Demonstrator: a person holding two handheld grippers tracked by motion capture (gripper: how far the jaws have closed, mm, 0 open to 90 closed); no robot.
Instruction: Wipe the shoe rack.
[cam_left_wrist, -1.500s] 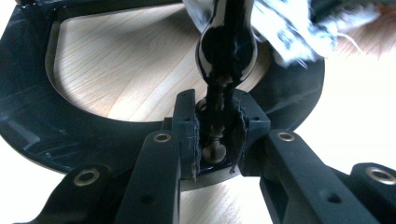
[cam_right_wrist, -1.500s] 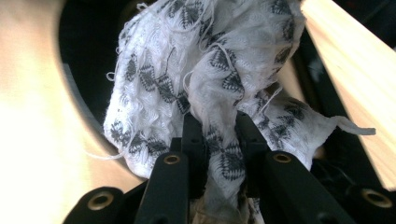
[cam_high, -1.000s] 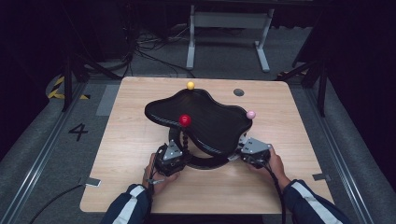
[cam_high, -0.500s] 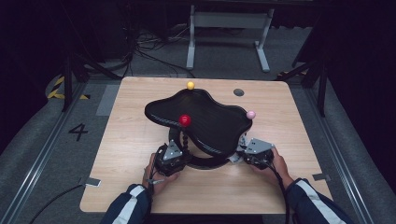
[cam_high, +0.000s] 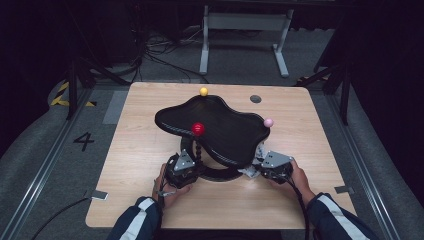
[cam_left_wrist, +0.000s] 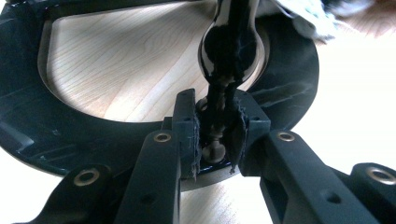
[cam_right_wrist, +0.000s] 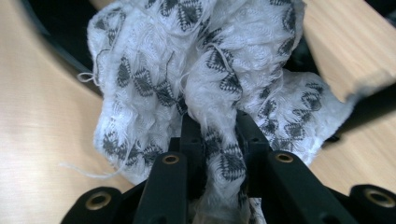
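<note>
A black wavy tray stands on a beaded black stem over a black ring base. A red ball, a yellow ball and a pink ball top its posts. My left gripper is shut on the stem just above the base. My right gripper is shut on a white cloth with black diamond patterns, held against the tray's near right edge. The cloth peeks out under that edge in the high view.
The wooden table has bare room left and right of the stand. A dark round hole sits near its far right. A metal frame and cables lie on the floor beyond. Both forearms enter from the near edge.
The right gripper with the cloth has shifted slightly along the tray's near right edge. The left gripper holds still on the stem.
</note>
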